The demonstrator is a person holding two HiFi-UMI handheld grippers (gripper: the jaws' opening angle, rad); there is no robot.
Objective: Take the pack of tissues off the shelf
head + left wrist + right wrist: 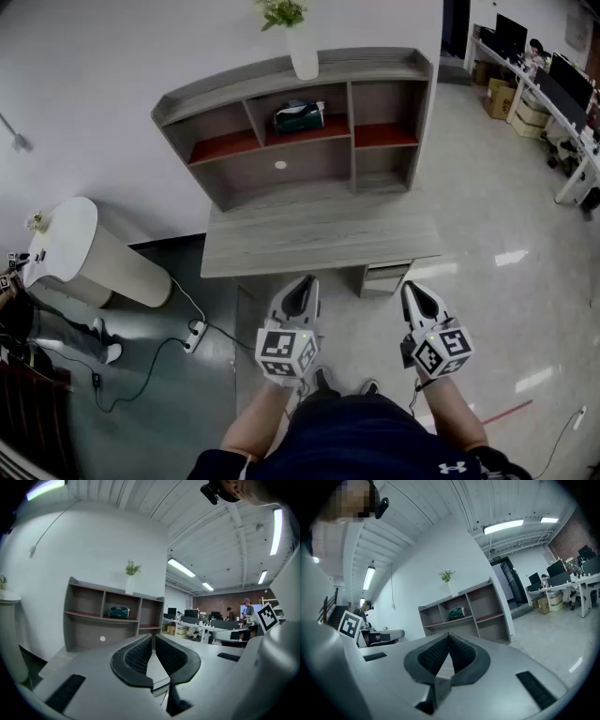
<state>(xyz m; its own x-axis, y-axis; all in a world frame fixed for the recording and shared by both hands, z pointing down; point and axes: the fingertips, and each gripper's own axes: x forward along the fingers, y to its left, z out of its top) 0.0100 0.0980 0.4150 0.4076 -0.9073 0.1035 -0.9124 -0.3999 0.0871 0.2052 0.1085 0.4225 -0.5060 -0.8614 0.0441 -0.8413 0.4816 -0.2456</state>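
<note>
The pack of tissues [298,116] is dark green and lies in the middle upper compartment of a grey shelf unit [380,84] that stands on a desk against the white wall. It also shows small and far off as the pack of tissues [119,612] in the left gripper view and as the pack of tissues [456,613] in the right gripper view. My left gripper [302,287] and right gripper [415,292] hang side by side in front of the desk, well short of the shelf. Left gripper [153,637] and right gripper [449,635] are both shut and hold nothing.
A white vase with a green plant [303,47] stands on top of the shelf. The desk top [319,230] lies between me and the shelf. A white round pedestal [84,253] and a power strip with cables [195,336] are at the left. Office desks [553,84] are at the right.
</note>
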